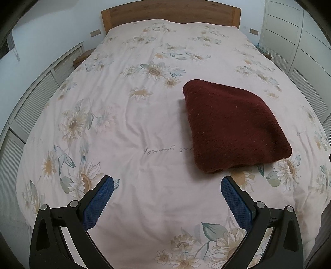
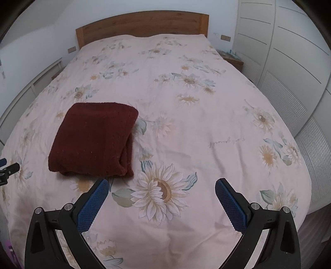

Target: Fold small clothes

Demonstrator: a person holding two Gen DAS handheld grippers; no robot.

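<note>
Left wall: a white louvred cabinet run [image 1: 31, 99] lines the bed's left side; one small wooden bedside shelf [image 1: 82, 57] sits between it and the headboard.
Left hand-held gripper [image 1: 167, 184]: jaws spread wide, two blue ribbed pads [image 1: 99, 203], nothing between them, hovering over bare bedspread just short of the garment's near left corner.
Bed: one bed, covered by a pale pink sunflower-print bedspread [image 1: 128, 124] with a line of cursive script printed on it [image 1: 163, 150]; one wooden headboard [image 1: 169, 15] at the far end.
Folded garment: one dark red knitted piece [image 1: 231, 128], already folded into a thick square, lying flat on the bedspread at about mid-bed; in the right wrist view its stacked layers [image 2: 95, 140] show along the right edge.
Right hand-held gripper [image 2: 161, 184]: jaws wide apart, blue pads [image 2: 231, 207] empty, above a large printed sunflower, just beside the garment's near right corner and not touching it.
In the way: nothing lies between either gripper and the garment.
Wall plates: two, one on each side of the headboard [image 2: 72, 49] [image 2: 225, 37].
Right side: one wooden bedside table [image 2: 232, 60] with small items too blurred to name; white panelled wardrobe doors [image 2: 289, 62] beyond it.
</note>
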